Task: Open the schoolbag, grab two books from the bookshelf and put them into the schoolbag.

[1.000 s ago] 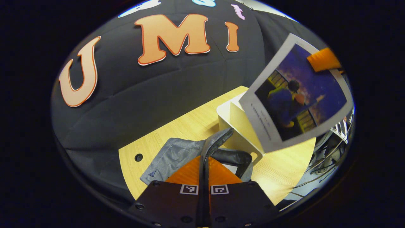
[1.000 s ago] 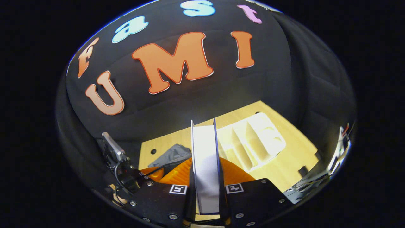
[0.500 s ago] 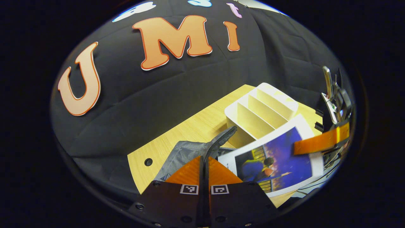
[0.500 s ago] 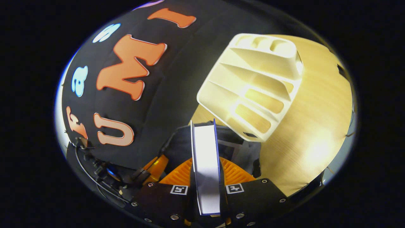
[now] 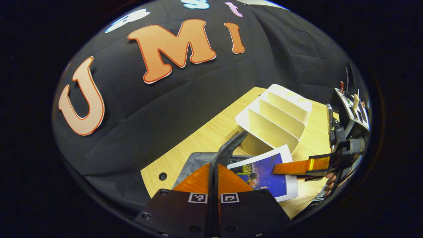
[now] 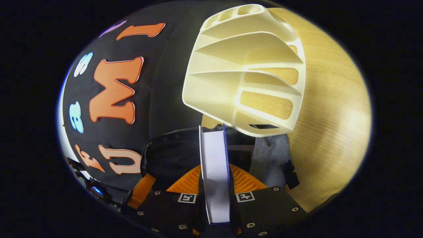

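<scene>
Holding: left gripper (image 5: 213,165) pinches schoolbag (image 5: 195,162) flap; right gripper (image 6: 214,175) clamps book (image 6: 214,165). Risk: book corner snagging the bag's rim at 12 o'clock, flap slipping.

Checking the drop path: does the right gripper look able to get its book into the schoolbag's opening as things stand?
Probably yes. The left gripper pinches the schoolbag edge, holding the mouth open, and the right gripper, jaws clamped on the book, points straight into it with nothing between.

Your blue-covered book (image 5: 267,177) tilts partway into the open grey schoolbag (image 5: 195,162), near the cream bookshelf (image 5: 277,119).
</scene>
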A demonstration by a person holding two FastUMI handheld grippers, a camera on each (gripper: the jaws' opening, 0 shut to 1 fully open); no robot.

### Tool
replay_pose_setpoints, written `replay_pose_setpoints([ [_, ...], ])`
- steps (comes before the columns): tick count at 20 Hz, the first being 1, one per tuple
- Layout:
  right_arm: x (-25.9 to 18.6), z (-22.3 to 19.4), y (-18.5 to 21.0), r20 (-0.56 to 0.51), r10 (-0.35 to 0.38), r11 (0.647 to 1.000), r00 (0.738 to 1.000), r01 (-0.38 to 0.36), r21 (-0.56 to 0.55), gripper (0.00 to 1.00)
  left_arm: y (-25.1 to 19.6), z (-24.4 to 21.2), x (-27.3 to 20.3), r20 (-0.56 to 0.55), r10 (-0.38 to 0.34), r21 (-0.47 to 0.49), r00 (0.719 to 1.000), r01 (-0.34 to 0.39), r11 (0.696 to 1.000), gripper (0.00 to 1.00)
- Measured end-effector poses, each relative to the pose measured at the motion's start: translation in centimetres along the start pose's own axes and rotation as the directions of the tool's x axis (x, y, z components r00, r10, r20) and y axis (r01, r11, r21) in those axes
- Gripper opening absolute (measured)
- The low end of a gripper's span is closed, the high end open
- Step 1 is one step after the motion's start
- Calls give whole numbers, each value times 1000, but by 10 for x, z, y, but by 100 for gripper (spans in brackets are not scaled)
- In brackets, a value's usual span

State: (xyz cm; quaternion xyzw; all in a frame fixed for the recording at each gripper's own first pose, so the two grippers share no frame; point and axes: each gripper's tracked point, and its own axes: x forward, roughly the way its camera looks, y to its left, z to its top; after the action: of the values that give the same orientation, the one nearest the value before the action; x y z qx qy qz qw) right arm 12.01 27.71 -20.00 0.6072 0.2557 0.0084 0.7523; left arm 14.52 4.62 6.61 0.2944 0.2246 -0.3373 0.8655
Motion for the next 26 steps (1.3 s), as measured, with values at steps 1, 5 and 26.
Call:
replay_pose_setpoints([
  [1, 6, -1, 0, 12, 1, 1000, 1000, -1, 0, 29, -1, 3, 2, 3, -2, 11, 1000, 2, 1000, 0],
  [5, 35, -9, 4, 26, 18, 1000, 1000, -18, 17, 29, -7, 11, -2, 14, -23, 23, 1000, 23, 999, 0],
  [26, 55, -35, -33, -12, -330, 942, 944, 328, -67, 74, -16, -1, -16, 22, -84, -92, 996, 86, 992, 0],
])
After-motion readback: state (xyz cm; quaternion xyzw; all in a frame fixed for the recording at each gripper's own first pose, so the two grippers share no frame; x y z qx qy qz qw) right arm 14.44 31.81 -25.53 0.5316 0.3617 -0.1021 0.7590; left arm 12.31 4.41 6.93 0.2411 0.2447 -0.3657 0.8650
